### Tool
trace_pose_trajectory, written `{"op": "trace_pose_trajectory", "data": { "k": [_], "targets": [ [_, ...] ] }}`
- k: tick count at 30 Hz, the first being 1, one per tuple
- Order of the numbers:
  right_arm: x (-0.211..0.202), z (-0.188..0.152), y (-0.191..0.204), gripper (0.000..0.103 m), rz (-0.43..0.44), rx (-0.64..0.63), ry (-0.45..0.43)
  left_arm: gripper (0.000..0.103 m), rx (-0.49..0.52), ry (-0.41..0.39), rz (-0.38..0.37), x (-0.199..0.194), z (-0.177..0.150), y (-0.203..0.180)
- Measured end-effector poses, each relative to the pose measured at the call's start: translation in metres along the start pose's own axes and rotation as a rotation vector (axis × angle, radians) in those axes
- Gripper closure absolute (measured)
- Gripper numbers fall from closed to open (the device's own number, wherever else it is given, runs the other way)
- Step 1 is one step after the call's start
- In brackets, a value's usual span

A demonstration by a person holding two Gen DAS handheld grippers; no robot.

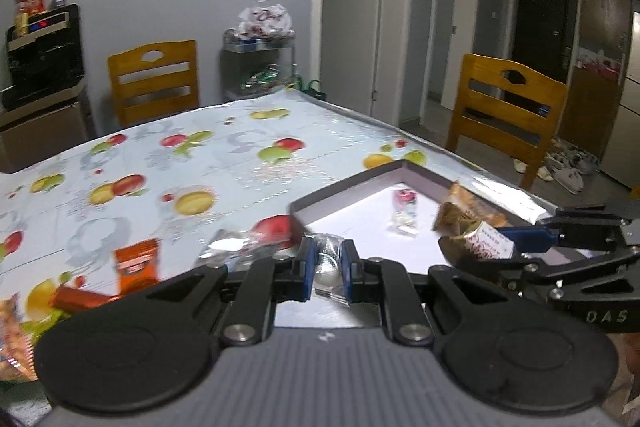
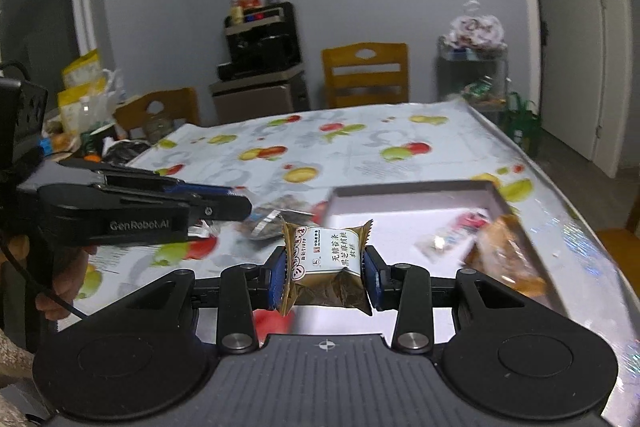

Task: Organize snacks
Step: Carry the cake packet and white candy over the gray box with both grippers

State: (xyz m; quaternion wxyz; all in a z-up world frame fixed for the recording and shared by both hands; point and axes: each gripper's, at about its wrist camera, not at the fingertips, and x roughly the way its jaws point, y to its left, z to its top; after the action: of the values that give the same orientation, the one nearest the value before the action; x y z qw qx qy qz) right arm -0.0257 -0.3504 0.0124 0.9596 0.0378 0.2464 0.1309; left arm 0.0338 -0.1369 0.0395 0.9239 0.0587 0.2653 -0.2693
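Left wrist view: my left gripper point(image 1: 329, 269) pinches a clear silvery snack wrapper point(image 1: 329, 263) between its blue pads, at the near edge of the shallow grey cardboard box lid point(image 1: 360, 180) on the fruit-patterned bench point(image 1: 200, 155). A small clear candy packet point(image 1: 405, 213) lies inside the lid.

Right wrist view: my right gripper point(image 2: 325, 273) clamps a gold-and-white pastry packet point(image 2: 326, 267), held above the lid's near-left part. An orange-brown snack packet point(image 2: 506, 257) appears blurred at the lid's right wall.
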Motion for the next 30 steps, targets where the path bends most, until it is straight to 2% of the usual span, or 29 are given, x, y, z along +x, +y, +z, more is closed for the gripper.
{"op": "trace_pose_trajectory", "data": {
  "k": [7,18,25,30],
  "targets": [
    [0.010,0.004,-0.022,0.063,-0.077,0.017,0.046,0.093,0.019,0.015,-0.033,0.034,0.019,-0.020],
    [0.041,0.033,-0.025,0.063,-0.076,-0.002,0.048,0.093,-0.008,-0.025,0.018,0.079,0.063,-0.018],
    [0.073,0.029,-0.028,0.063,-0.082,0.024,0.119,0.093,-0.004,0.017,0.044,0.107,0.061,-0.017],
    [0.088,0.025,-0.033,0.063,-0.061,0.067,0.159,0.093,-0.027,0.053,0.028,0.122,0.054,-0.009]
  ]
}}
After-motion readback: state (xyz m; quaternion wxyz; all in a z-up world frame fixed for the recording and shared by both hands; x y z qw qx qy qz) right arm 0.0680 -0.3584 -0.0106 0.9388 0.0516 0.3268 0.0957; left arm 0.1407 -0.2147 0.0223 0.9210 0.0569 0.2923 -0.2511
